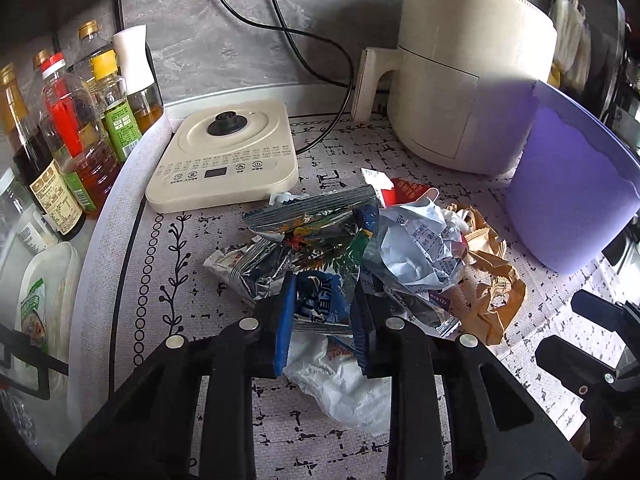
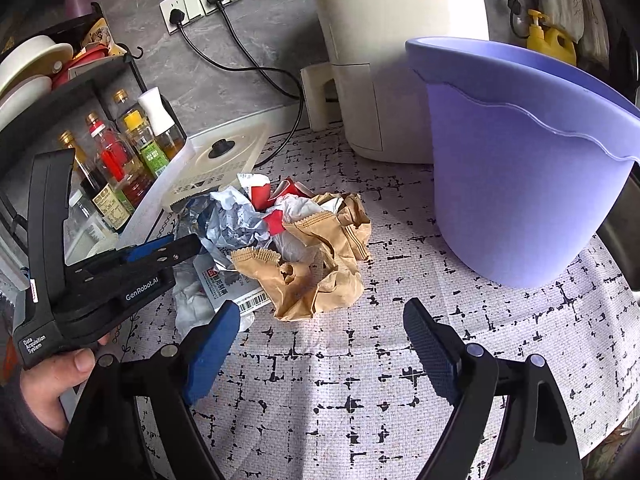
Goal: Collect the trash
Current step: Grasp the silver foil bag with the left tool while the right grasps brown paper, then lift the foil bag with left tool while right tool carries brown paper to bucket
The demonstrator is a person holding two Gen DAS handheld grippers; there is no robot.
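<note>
Left gripper (image 1: 322,316) has its blue pads pinched on a blue snack wrapper (image 1: 318,306) at the near edge of the trash pile (image 1: 360,248) on the counter (image 2: 360,360); the purple bin (image 2: 520,168) stands off to its right, past the pile. Right gripper (image 2: 320,344), spread wide and empty, hovers nearer the bin, just short of the crumpled brown paper bag (image 2: 316,272). Wrapper's lower part is hidden behind the pads, so how deep the bite goes I cannot tell; the bin's inside is not visible.

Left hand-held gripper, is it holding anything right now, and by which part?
The left hand-held gripper pinches a blue snack wrapper by its near edge, at the near side of the trash pile. The right hand-held gripper is open and empty.
</note>
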